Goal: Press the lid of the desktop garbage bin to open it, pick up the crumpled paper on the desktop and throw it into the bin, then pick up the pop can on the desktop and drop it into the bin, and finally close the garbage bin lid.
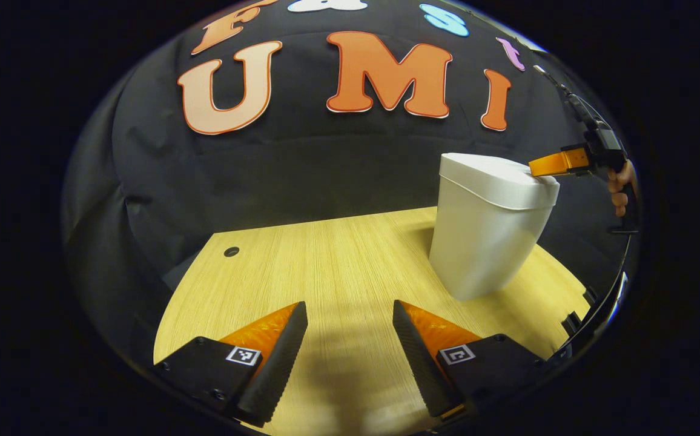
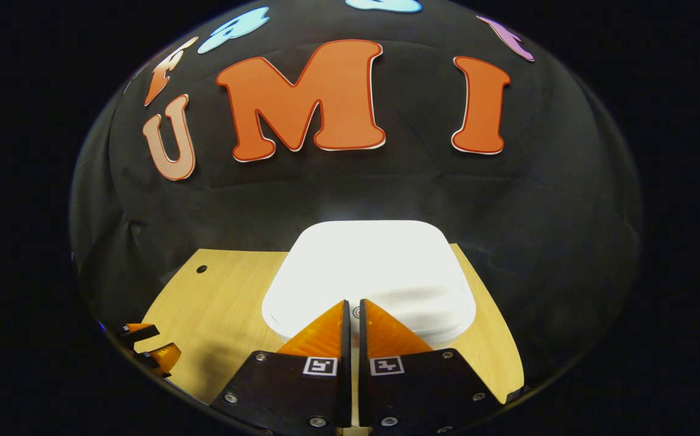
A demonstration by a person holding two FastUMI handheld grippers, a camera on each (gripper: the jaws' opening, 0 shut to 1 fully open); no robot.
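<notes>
The garbage bin (image 1: 486,227) stands on the bench (image 1: 326,260), lid (image 2: 374,272) down. The right gripper (image 2: 353,312), fingers pressed together, sits over the lid's near edge, which lies at its 12 o'clock. The left gripper (image 1: 350,339), spread and holding nothing, has the bin at 2 o'clock.

Your desk (image 1: 338,266) looks like pale wood with a fine straight grain, smooth and with only a soft shine. The bin (image 1: 483,242) near its far right corner looks like white plastic, smooth and matt on the wall. Its lid (image 2: 368,266) is the same white plastic and looks a little glossy where the light falls on it. Behind the far edge of the desk, the wall (image 1: 326,169) is cloth, matt, with soft folds. On your left gripper (image 1: 350,339) the inner faces of the fingers (image 1: 280,357) look ribbed and rough, like rubber.
</notes>
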